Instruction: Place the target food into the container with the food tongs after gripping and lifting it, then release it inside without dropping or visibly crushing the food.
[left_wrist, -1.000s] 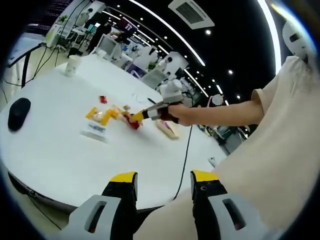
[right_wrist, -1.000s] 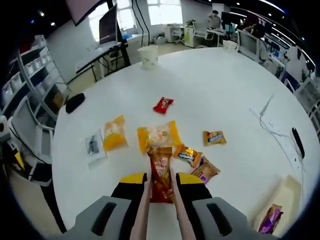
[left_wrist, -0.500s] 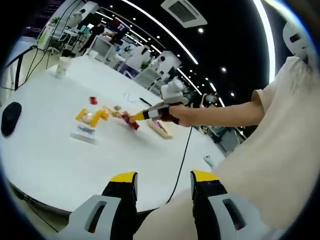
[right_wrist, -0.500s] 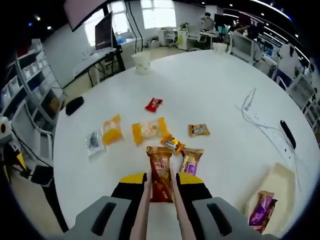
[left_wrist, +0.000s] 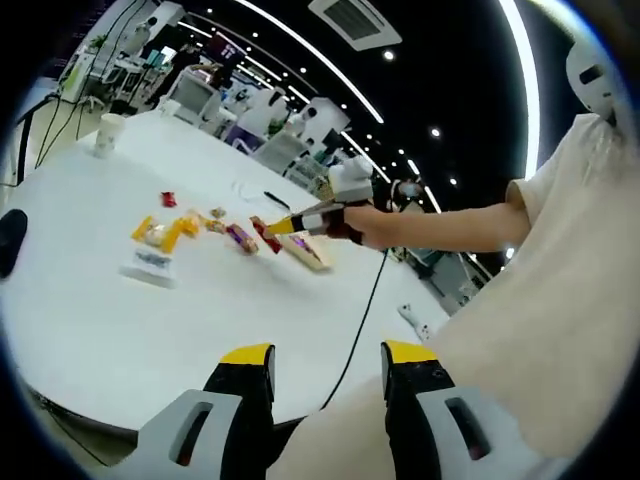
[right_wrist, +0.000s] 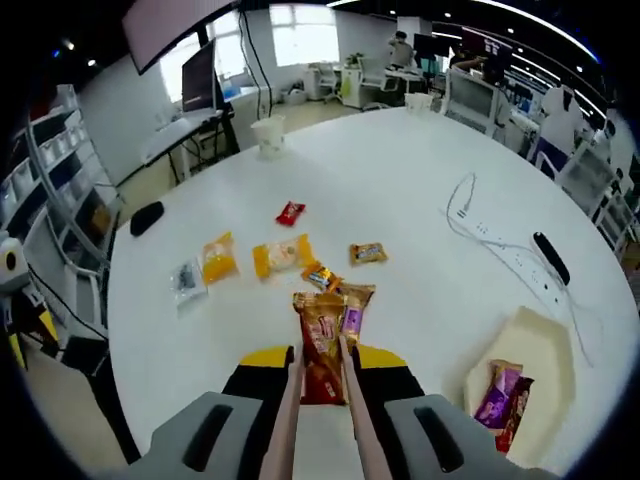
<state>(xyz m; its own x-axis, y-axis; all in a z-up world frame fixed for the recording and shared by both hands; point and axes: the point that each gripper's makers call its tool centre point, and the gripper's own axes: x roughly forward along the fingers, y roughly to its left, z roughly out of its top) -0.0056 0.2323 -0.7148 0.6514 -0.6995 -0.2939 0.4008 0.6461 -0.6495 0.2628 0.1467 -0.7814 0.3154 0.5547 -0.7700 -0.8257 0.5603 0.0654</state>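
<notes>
While right tongs (right_wrist: 321, 352) clamp a snack packet (right_wrist: 320, 345), left tongs (left_wrist: 325, 375) gape; round white table (right_wrist: 420, 200), office beyond

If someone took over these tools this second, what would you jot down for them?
Right hand-held gripper: shut on the food tongs, which pinch a brown snack packet lifted above the table.
Left hand-held gripper: open, idle.
Container: a cream tray to the right, already holding two packets.
Done: grip and lift.
Left: carry it over the tray, release gently.
</notes>
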